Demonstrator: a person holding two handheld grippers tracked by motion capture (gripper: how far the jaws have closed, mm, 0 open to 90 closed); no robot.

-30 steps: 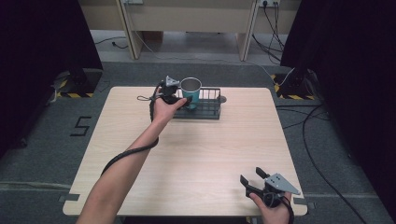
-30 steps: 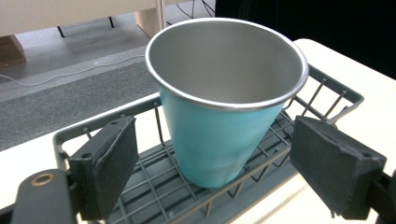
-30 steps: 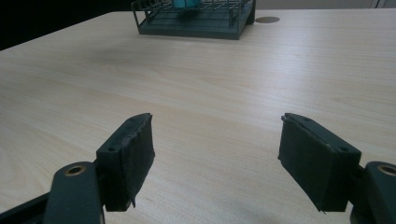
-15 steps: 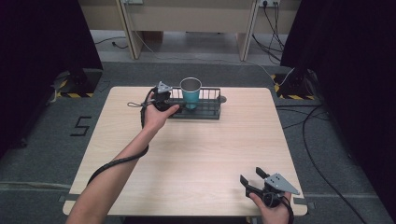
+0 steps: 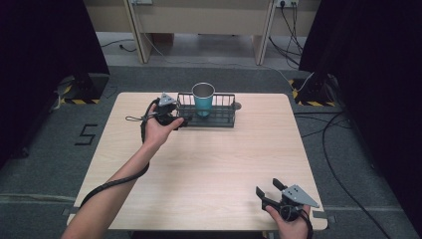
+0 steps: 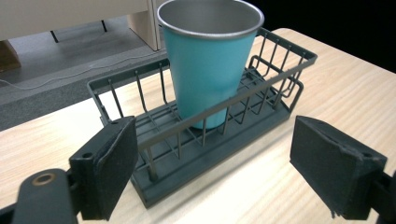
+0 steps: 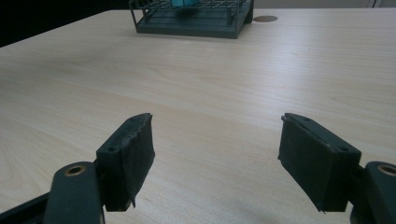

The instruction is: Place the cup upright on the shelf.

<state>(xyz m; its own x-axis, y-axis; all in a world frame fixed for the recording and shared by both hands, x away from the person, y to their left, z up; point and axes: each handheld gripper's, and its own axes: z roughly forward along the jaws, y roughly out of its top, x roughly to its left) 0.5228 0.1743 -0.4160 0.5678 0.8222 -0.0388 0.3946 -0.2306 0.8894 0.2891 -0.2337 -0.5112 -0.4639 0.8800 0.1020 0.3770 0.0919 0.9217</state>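
Cup standing alone in the rack, left gripper backing away

Right gripper point(image 5: 271, 191) is idling at five o'clock, jaws wide; left gripper point(image 5: 180, 121), jaws now wide and empty, is withdrawing from the wire rack point(image 6: 154, 135) at twelve o'clock, leaving the teal cup point(image 6: 209, 60) upright inside, so placement looks finished.

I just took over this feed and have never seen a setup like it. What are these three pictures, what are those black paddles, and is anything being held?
No robot here: a person holds a hand-operated gripper in each hand. The high view looks down on the wooden table. The left gripper is at the end of a dark wire basket holding an upright teal cup. The right gripper is near the front edge. The other two pictures come from cameras riding on each gripper; the black paddles are its own jaws. Both grippers are open and hold nothing.
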